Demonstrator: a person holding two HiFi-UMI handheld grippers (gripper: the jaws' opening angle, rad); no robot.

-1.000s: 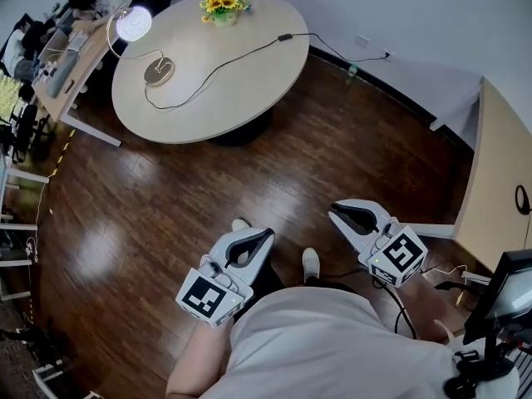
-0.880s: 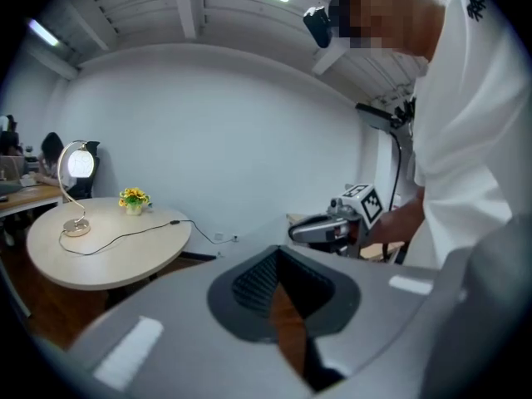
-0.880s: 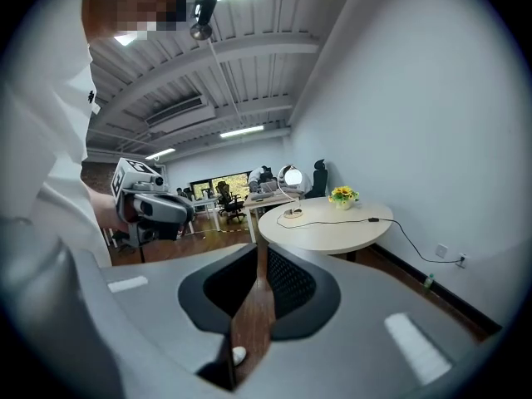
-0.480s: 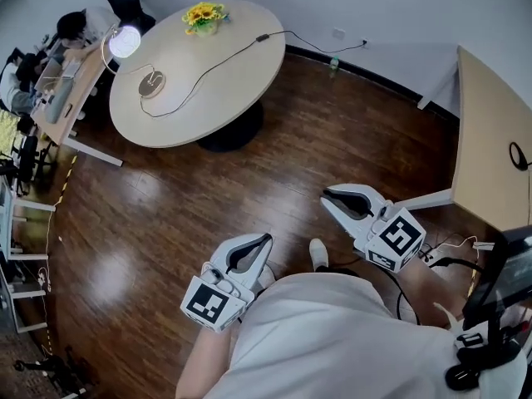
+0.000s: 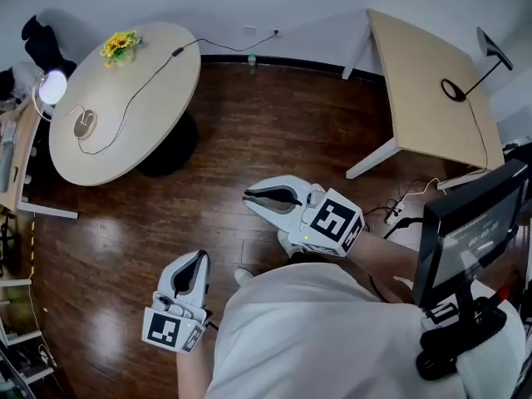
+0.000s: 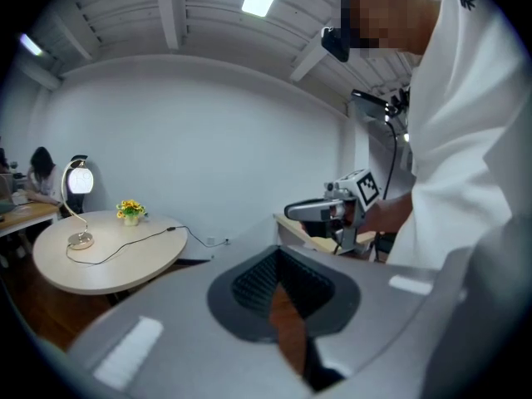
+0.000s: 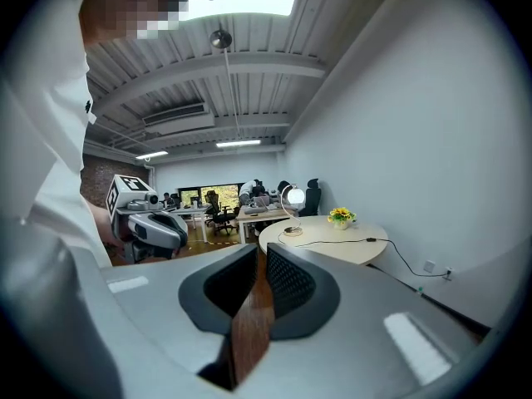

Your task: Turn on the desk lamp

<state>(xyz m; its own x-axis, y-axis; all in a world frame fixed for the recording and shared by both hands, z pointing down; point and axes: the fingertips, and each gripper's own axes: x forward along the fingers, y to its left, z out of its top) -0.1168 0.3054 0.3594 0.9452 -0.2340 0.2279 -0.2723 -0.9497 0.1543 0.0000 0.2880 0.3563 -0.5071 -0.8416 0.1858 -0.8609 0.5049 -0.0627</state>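
Left gripper and right gripper sit low over bare wood floor, close to the person's white shirt. Round table, upper left, carries yellow flowers and a black cord. Rectangular desk upper right; monitor just right of the person. Only floor lies between the grippers and either table.

Jaws of each gripper: nearly together, a thin slit with floor showing through, nothing held or touched.

Lit desk lamp stands at the round table's left edge, well apart from both grippers. It is upright, its stem arching from round base to glowing head. Black desk lamp on the rectangular desk is unlit; its thin stem slants from a ring base toward the desk's right edge.
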